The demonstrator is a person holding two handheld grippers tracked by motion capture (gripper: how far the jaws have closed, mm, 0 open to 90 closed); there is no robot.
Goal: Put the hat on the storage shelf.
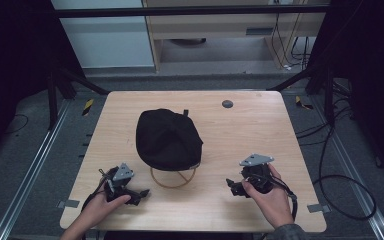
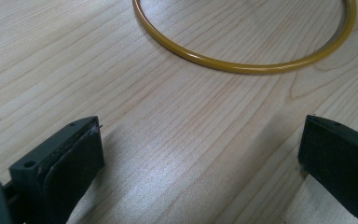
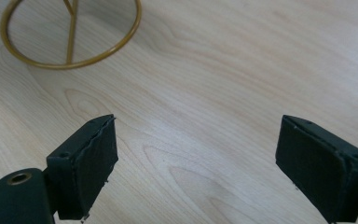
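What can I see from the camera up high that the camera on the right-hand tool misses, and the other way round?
High view alone: the black cap perched on its stand, both hands, the left gripper, the round grey disc near the table's far edge, and the floor and cables around the table.

Right gripper view alone: a close look at the right gripper from behind its own black jaws, standing wide apart with nothing between them.

Both: the pale wooden table and the stand's gold wire ring resting on it.
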